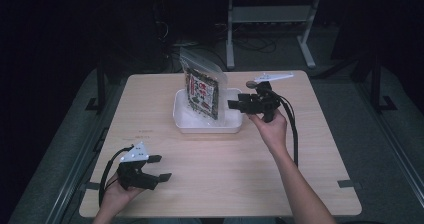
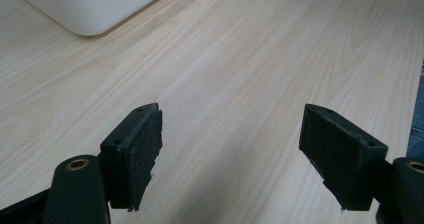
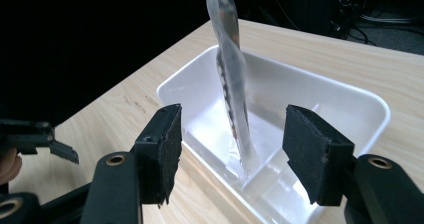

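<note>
A wooden counter carries a white tray near its far edge. A snack bag stands upright in the tray. The right gripper sits just beside it, fingers apart, untouching. The left gripper rests near the near-left corner, fingers apart, empty.

bare table lies open in front; the upright pouch in the white tray blocks its middle.

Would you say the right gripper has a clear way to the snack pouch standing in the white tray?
Probably yes. The right gripper is open beside the white tray, its jaws either side of the upright snack pouch edge, with nothing between them and it.
</note>
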`<state>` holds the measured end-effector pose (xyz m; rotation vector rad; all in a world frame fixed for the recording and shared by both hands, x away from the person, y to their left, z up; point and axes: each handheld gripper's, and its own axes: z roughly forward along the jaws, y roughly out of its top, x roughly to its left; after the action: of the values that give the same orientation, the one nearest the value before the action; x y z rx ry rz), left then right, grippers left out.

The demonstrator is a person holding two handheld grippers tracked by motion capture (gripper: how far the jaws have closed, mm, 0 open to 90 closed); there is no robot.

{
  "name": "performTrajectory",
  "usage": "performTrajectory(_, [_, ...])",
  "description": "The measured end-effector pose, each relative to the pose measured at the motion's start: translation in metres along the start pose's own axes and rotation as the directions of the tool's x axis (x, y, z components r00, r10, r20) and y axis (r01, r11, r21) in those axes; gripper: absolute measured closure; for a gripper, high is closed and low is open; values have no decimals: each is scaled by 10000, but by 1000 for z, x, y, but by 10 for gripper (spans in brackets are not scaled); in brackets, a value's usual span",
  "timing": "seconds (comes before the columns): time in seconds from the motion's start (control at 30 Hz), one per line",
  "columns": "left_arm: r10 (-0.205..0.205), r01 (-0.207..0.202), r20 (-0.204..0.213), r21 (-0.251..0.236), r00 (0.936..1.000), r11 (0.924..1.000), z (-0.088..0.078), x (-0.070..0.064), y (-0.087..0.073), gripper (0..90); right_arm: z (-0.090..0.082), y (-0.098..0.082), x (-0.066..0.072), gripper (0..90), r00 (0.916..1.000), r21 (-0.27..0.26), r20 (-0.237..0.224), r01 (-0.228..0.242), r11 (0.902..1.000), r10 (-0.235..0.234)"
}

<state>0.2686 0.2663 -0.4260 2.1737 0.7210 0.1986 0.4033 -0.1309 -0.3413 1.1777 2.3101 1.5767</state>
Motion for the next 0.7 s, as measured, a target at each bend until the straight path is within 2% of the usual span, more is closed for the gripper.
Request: performTrajectory(0.7, [29, -29, -9, 72, 10000, 10000, 2, -1, 0, 240, -38, -46, -17, 373, 9983, 292, 290, -505, 9983, 497])
